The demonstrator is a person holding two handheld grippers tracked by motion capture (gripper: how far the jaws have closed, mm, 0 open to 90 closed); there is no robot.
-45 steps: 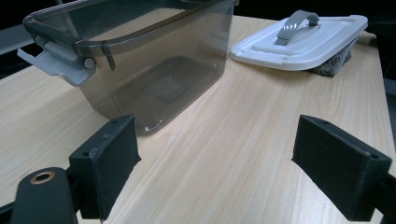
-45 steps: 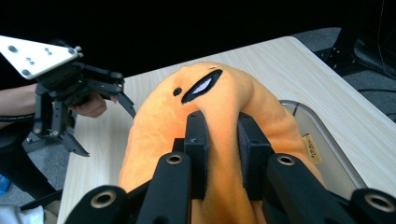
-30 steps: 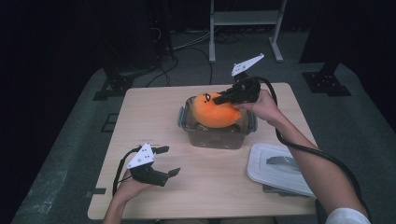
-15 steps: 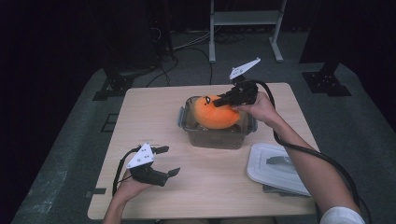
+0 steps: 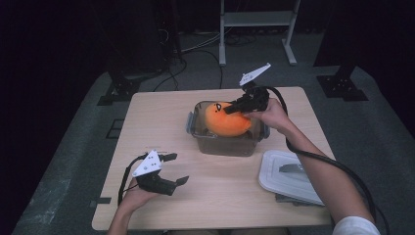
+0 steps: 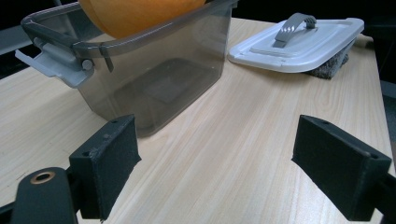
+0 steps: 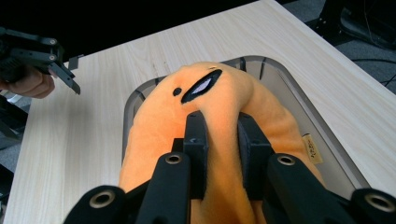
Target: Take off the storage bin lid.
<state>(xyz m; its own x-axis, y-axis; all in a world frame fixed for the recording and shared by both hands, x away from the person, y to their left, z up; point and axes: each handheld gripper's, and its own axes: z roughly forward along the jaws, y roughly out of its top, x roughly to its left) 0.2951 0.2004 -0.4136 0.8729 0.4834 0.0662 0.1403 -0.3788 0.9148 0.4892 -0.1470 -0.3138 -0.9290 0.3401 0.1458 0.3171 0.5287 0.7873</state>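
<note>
The orange plush toy (image 5: 226, 120) sits in the mouth of the clear storage bin (image 5: 222, 143), just above the middle of the high view, with most of its body bulging over the rim; by my reading the packing is roughly half done, since the toy has not yet sunk to the floor of the bin and the lid (image 5: 292, 175) lies apart on the table (image 5: 161, 122) at the lower right, resting on a dark pad; pressing the toy down, letting go and fitting the lid look to be what is left.

The right hand-held gripper (image 7: 223, 140) is clenched on a fold of the toy's fleece, pinching it into a ridge between the black jaws; the left hand-held gripper (image 6: 224, 177) rests at the lower left of the high view, its jaws spread wide and holding nothing.

The toy is soft, matt and rounded, with a black stitched eye and mouth and a small cloth tag at its side; the bin is smoky transparent plastic, rectangular with rounded corners and grey hinged latches; the lid is white, glossy and flat with a grey handle; the table is pale wood grain.
</note>
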